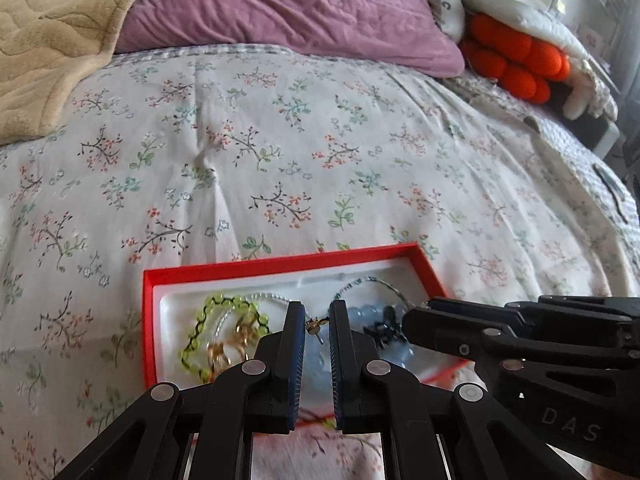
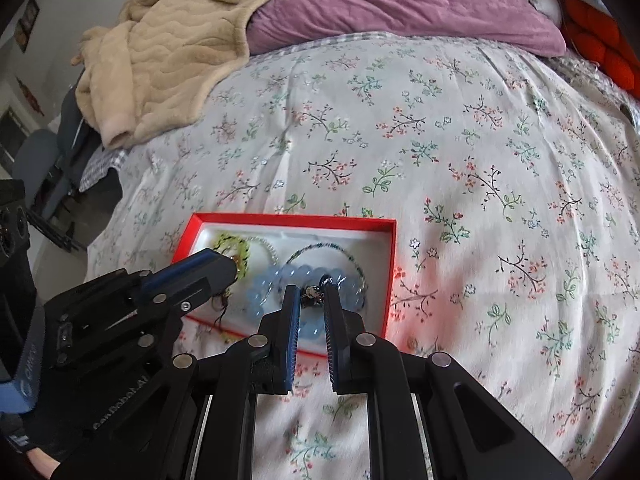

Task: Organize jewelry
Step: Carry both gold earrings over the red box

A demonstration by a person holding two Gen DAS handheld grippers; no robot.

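left gripper point(image 1: 318, 322): pinching a small gold earring point(image 1: 314, 326) | right gripper point(image 2: 312, 294): pinching a small dark trinket point(image 2: 313, 293) | both over red box point(image 2: 390, 276) on floral bedspread point(image 1: 280, 140) | box holds green bracelet point(image 1: 224, 320), blue bracelet point(image 2: 296, 276), beaded necklace point(image 2: 348, 254), heaped unsorted | progress: early; two pieces lifted, sorting remains

Floral bedspread point(image 1: 280, 140), purple pillow point(image 1: 280, 8)
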